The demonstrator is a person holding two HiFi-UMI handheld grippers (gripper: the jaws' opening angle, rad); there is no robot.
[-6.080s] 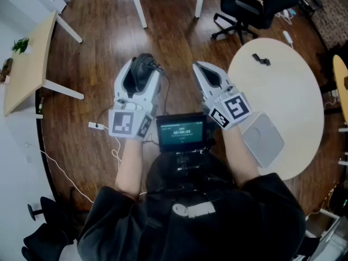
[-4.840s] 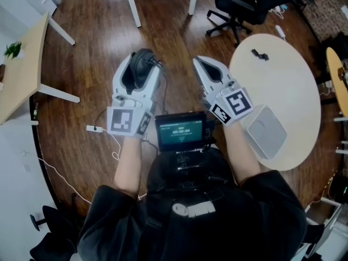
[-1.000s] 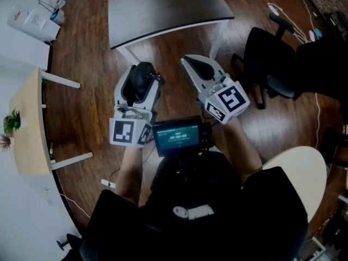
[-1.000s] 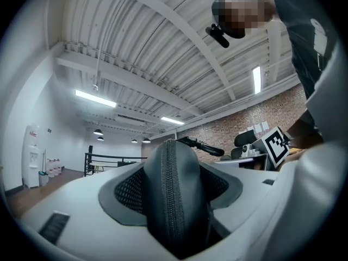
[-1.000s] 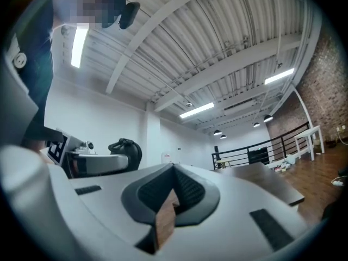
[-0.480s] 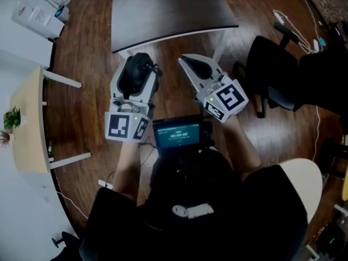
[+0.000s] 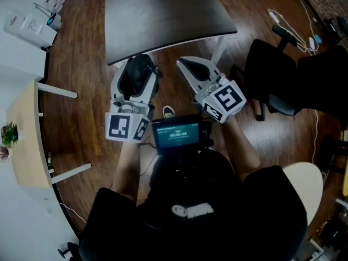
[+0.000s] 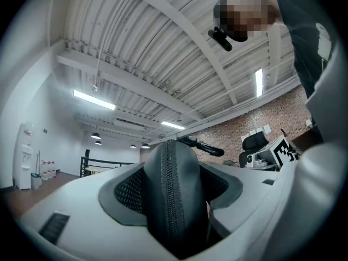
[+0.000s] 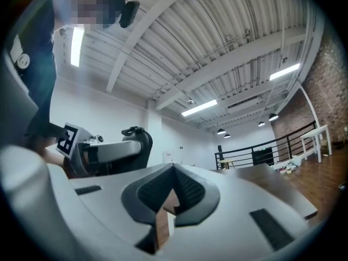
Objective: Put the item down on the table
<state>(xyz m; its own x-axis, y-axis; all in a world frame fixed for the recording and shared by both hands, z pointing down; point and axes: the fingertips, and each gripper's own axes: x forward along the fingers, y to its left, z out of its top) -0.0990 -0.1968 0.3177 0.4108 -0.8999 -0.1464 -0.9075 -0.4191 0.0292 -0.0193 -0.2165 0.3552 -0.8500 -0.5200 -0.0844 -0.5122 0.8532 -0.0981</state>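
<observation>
A black zippered case (image 7: 137,72) sits between the jaws of my left gripper (image 7: 137,64), which is shut on it. The left gripper view shows the case (image 8: 173,200) filling the gap, zipper running up its middle. My right gripper (image 7: 190,65) is level with the left, shut, with nothing in it; its pads (image 9: 187,192) meet in the right gripper view. A dark rectangular table (image 7: 163,10) lies just ahead, and both gripper tips are at its near edge. From the right gripper view the left gripper and the case (image 9: 136,140) show at left.
A black office chair (image 7: 277,75) stands right of the dark table. A light wooden table (image 7: 24,129) is at the left, and part of a round pale table (image 7: 307,181) at the lower right. Cables (image 7: 304,15) trail on the wood floor. A screen (image 7: 178,134) hangs at the person's chest.
The person has walked from the round pale table to the dark table, whose near edge now reaches the gripper tips. Both grippers kept their states, and the case stayed in the left one.
</observation>
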